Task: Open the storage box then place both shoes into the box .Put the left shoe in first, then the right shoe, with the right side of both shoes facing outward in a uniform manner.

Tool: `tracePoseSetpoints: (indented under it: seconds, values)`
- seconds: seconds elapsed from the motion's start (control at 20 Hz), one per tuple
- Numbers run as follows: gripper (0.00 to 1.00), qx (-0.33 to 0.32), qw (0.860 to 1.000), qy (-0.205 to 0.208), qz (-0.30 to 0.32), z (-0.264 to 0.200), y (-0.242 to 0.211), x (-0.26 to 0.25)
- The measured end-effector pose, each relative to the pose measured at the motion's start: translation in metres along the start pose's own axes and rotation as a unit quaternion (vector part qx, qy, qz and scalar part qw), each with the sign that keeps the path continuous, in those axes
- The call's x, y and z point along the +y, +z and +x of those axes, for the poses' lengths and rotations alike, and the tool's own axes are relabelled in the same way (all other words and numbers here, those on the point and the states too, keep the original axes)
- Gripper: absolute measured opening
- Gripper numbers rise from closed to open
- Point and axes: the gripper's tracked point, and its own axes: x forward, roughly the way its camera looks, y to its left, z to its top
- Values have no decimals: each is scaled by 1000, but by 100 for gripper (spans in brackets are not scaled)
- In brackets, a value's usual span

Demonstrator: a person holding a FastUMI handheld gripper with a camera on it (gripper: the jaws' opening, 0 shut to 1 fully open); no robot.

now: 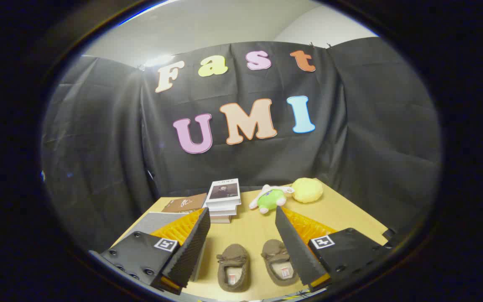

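Two brown moccasin shoes lie side by side on the wooden table [250,228], toes pointing away from me. One shoe [233,266] lies nearer the left finger, the other [278,264] close against the right finger. My gripper [242,211] hovers above them, open, with nothing between its fingers. A grey flat-topped box [157,219], apparently the storage box, sits behind the left finger, which hides most of it. I cannot tell how its lid stands.
Beyond the fingers stands a stack of books [224,200], with a brown book [186,203] lying beside it. A green plush toy [270,198] and a yellow round plush [307,190] rest near the table's far edge. Black cloth walls the booth.
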Motion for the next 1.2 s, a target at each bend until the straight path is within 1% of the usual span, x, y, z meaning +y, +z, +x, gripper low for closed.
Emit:
tracePoseSetpoints:
  seconds: [0.3, 0.55, 0.7, 1.2]
  values:
    - [99, -17, 1000, -11, 3, -7, 8, -6]
    - [99, -56, 998, -35, -11, -24, 31, -12]
    - [99, -65, 997, -43, -22, -27, 36, -16]
    - [99, -47, 998, -28, -21, -11, 36, -26]
